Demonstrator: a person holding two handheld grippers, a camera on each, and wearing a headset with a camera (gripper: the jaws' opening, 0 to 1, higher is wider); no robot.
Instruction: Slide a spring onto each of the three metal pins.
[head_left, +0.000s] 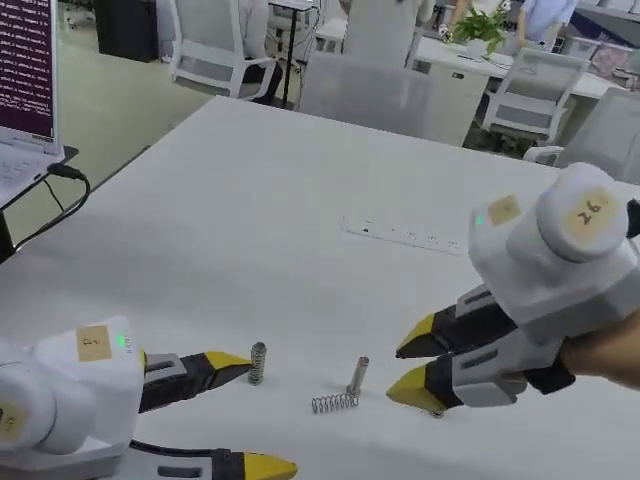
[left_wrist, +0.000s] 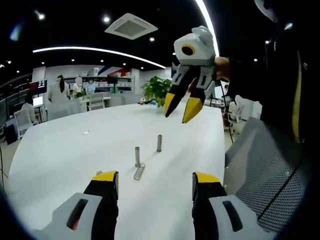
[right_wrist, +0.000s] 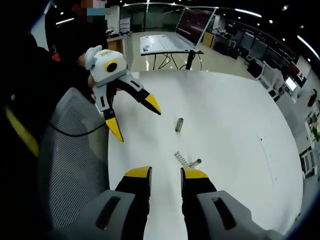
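My right gripper hung empty, jaws apart, near the bare pin; the loose spring lay on the bench at its foot. I judged it best to pinch one end, stand it upright, and thread it squarely.

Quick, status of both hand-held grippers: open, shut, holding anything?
Left hand-held gripper: open wide, holding nothing.
Right hand-held gripper: open with a narrower gap, holding nothing.
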